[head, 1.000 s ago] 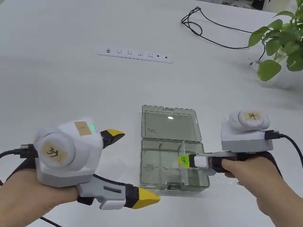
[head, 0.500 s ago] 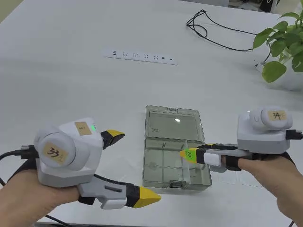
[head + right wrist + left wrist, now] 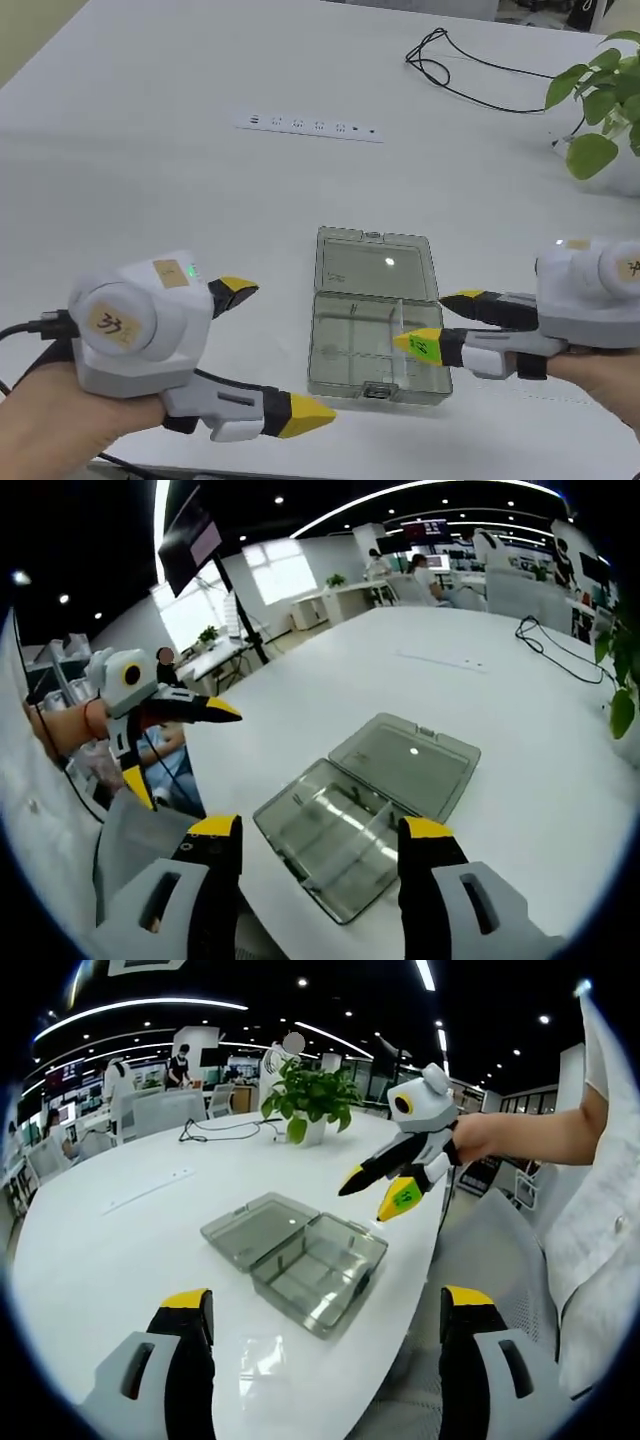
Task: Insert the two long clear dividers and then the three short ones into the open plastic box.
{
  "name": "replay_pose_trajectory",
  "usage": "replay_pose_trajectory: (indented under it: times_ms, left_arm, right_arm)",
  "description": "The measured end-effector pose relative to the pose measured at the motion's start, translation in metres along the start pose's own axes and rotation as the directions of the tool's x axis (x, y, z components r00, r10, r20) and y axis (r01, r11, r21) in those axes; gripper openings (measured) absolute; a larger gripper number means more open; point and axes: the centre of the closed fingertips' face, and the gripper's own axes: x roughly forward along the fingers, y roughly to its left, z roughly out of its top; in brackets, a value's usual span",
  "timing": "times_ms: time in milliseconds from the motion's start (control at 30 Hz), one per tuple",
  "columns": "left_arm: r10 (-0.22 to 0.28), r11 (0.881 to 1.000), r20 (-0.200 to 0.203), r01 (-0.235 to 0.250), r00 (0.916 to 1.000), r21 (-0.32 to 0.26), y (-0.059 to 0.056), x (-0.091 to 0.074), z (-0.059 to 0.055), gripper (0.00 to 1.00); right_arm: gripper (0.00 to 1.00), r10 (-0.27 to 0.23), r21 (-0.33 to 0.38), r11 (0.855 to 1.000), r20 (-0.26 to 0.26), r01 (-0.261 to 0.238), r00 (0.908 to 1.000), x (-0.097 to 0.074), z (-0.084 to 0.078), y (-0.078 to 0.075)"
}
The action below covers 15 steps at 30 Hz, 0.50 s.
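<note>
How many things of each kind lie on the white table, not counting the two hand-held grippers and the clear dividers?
plastic box: 1
power strip: 1
black cable: 1
potted plant: 1
Total: 4

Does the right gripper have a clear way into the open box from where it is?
Probably yes: the right gripper hangs open beside the box, its lid folded flat back, and nothing lies between them.

A wide white table carries a white power strip, a looped black cable and a leafy potted plant. Beyond lies an open office with desks, bright windows and ceiling strip lights.
</note>
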Motion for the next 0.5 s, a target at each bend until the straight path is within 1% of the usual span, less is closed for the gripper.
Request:
replay_pose_trajectory:
  times_ms: [100, 267, 367, 467, 500]
  left_arm:
    - [0.017, 1.0, -0.006, -0.017, 0.9998, -0.005, 0.003, -0.002, -0.002, 0.95]
    - [0.05, 0.999, -0.018, -0.05, 0.9986, -0.014, 0.01, -0.004, -0.004, 0.94]
    - [0.067, 0.998, -0.028, -0.068, 0.9973, -0.017, 0.015, -0.005, -0.006, 0.93]
    - [0.08, 0.997, -0.035, -0.081, 0.9962, -0.022, 0.018, -0.005, -0.008, 0.92]
    - [0.085, 0.996, -0.041, -0.086, 0.9955, -0.024, 0.019, -0.005, -0.009, 0.92]
  right_arm:
    - [0.67, 0.018, -0.029, 0.999, 0.006, -0.018, 0.9998, -0.005, -0.002, 0.001]
    - [0.77, 0.056, -0.103, 0.993, 0.017, -0.054, 0.9983, -0.014, -0.007, 0.006]
    - [0.8, 0.062, -0.132, 0.99, 0.022, -0.059, 0.9978, -0.02, -0.011, 0.003]
    - [0.83, 0.067, -0.143, 0.988, 0.026, -0.063, 0.9974, -0.026, -0.014, 0.0]
    - [0.84, 0.073, -0.159, 0.985, 0.031, -0.068, 0.9968, -0.029, -0.015, -0.001]
